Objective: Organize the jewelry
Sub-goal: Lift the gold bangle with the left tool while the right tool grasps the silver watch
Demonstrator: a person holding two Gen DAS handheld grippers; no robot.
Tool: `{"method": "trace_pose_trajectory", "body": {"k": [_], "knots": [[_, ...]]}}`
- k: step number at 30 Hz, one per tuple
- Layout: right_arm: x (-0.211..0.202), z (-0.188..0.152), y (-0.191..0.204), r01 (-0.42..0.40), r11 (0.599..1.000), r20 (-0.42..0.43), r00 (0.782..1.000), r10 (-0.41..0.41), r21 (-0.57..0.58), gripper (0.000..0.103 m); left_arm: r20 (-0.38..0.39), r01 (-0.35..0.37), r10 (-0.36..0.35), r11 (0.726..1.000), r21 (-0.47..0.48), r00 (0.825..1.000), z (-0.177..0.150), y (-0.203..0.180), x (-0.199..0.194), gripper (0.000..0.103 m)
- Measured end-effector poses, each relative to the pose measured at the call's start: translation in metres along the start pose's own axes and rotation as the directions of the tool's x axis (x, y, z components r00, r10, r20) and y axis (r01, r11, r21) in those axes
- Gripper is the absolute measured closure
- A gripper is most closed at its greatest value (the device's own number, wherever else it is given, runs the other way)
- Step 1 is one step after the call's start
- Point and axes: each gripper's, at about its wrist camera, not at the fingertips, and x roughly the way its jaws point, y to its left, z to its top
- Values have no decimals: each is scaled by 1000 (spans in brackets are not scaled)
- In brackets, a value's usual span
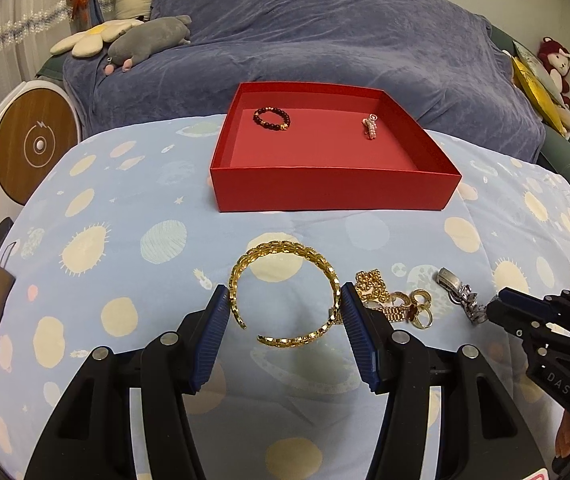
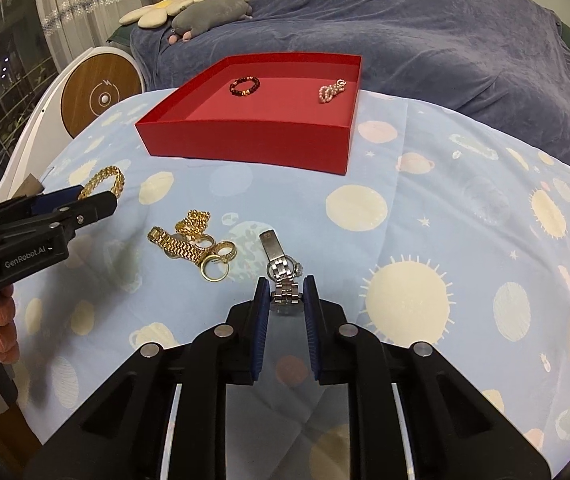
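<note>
On the planet-print quilt (image 1: 125, 216) everything sits soft and uneven, and that is my first worry: fabric bunches under the fingertips and can get pinched up with a piece. Beyond it, the red box (image 1: 333, 192) waits with a dark bead bracelet (image 1: 272, 118) and a small pearl piece (image 1: 369, 128) already lying inside; its near wall stands between my load and the floor of the box, so a low carry could snag there.

My left gripper (image 1: 285, 304) has its pads touching both sides of the gold cuff bracelet (image 1: 285, 280), moderately spread. I judge the danger here is the cuff's open gap: squeeze harder and it may flex, spring sideways or rotate out.

My right gripper (image 2: 284, 292) is nearly closed, pads against the band of the silver watch (image 2: 283, 272). Only the end of the strap is held, so the loose clasp end may swing and slide free.

Between the two lies the gold tangle of chain and rings (image 2: 197, 248), near enough that a trailing link could drag it along.
</note>
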Motion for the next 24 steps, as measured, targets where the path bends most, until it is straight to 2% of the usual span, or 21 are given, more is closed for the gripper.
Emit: {"method": "trace_pose_trajectory", "body": {"k": [3, 8, 14, 24], "knots": [[0, 1, 0, 0, 1000, 5, 1000, 0, -2, 86, -8, 3, -2, 1000, 4, 1000, -1, -2, 2, 49], [9, 0, -2, 13, 1000, -9, 1000, -13, 4, 79, -24, 1, -1, 1000, 2, 1000, -3, 0, 8, 49], [17, 1, -5, 19, 999, -24, 1000, -18, 28, 81, -16, 12, -12, 1000, -2, 1000, -1, 1, 7, 49], [-6, 12, 2, 1, 1000, 48, 999, -2, 20, 82, -17, 14, -14, 1000, -11, 1000, 2, 3, 4, 49]]}}
